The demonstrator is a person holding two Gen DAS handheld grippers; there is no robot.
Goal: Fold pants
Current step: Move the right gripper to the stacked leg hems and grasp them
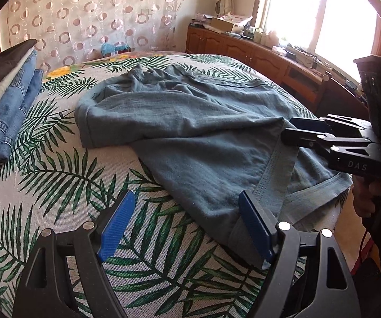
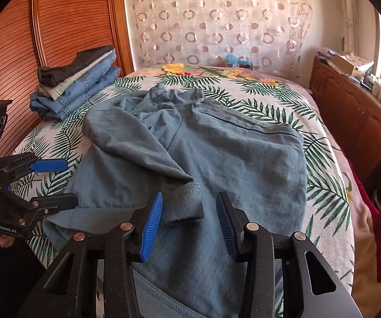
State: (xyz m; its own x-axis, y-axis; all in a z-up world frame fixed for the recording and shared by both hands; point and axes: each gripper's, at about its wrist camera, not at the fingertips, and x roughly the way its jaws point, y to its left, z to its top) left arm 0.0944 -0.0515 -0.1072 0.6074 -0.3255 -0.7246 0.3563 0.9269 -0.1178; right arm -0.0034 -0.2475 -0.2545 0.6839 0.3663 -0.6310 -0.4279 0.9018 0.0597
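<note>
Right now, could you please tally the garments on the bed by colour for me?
Teal pants, spread out: 1
Blue jeans, in the stack: 2
Grey garment, in the stack: 1
Black garment, top of the stack: 1
Total: 5

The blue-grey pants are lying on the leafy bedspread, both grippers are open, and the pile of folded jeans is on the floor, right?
Not quite. The folded jeans sit on the bed, near its far left corner, not on the floor; the right wrist view shows it. The rest holds: the pants lie on the bedspread, and the left gripper and right gripper are open.
</note>
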